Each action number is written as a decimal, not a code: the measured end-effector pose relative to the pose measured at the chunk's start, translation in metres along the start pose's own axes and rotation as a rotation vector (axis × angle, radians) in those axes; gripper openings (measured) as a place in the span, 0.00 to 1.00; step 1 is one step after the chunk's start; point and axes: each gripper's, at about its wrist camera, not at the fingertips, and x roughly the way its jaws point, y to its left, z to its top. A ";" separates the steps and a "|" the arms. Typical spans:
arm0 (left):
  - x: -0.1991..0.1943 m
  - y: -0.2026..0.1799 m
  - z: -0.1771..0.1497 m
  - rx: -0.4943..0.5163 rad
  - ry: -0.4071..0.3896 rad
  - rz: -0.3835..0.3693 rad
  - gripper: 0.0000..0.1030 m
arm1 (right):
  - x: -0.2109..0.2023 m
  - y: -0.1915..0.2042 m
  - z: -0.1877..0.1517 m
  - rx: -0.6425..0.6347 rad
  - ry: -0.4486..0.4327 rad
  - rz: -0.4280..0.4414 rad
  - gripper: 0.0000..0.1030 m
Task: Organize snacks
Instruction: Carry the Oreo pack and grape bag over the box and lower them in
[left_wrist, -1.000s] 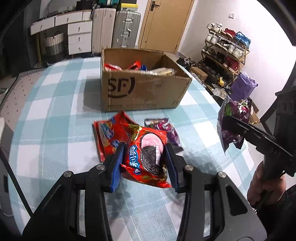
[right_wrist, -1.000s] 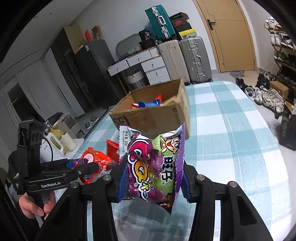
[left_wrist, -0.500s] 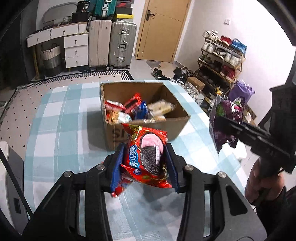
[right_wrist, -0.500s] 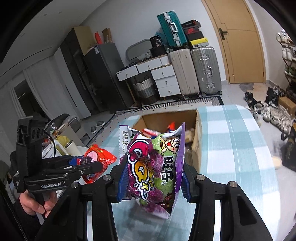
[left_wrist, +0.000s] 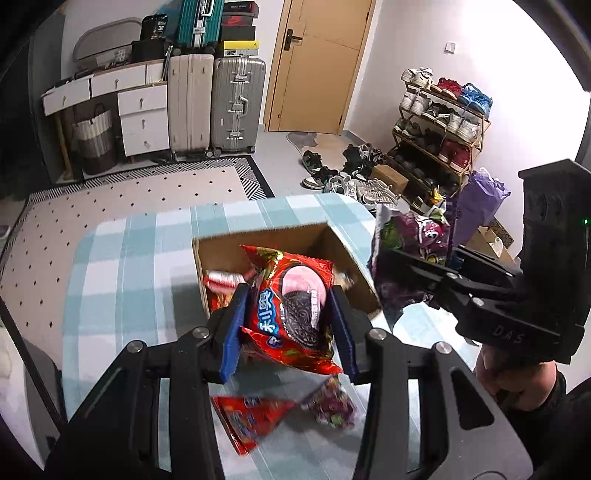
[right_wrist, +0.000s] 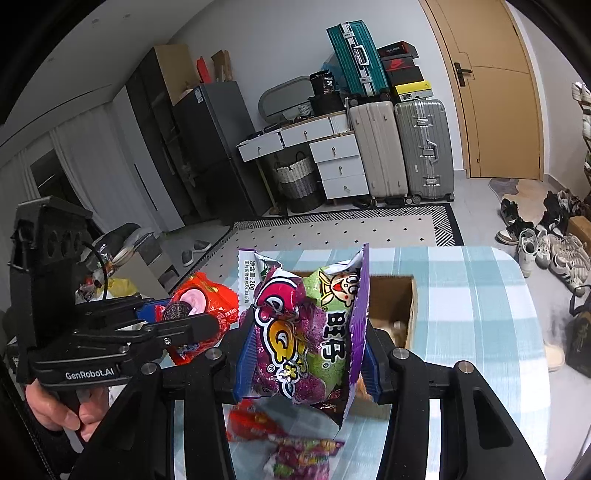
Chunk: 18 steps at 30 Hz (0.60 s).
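Both grippers are clenched on snack packets above the table. Left gripper (left_wrist: 286, 312) squeezes a red cookie packet (left_wrist: 291, 310) between its blue pads (left_wrist: 234, 328), the packet upright and hanging over the near edge of an open cardboard box (left_wrist: 354, 258). Right gripper (right_wrist: 306, 339) grips a purple and green candy packet (right_wrist: 310, 332) in the same way; from the left wrist view that packet (left_wrist: 413, 251) hangs just beside the box's right wall. The box stands on a blue and white checked tablecloth (left_wrist: 122, 280) and already has several packets in it. Two more packets lie flat on the cloth below the grippers, close together: a red one (left_wrist: 251, 417) and a purple one (left_wrist: 328, 406). A hand (right_wrist: 59, 410) holds the left gripper's handle in the right wrist view.
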 end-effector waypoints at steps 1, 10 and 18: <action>0.003 0.001 0.007 0.002 0.000 0.006 0.38 | 0.004 -0.001 0.006 0.002 0.002 -0.001 0.46; 0.055 0.017 0.048 -0.008 0.040 0.010 0.38 | 0.047 -0.016 0.037 0.005 0.029 -0.032 0.46; 0.103 0.021 0.038 -0.008 0.093 0.009 0.39 | 0.090 -0.036 0.034 0.023 0.086 -0.055 0.47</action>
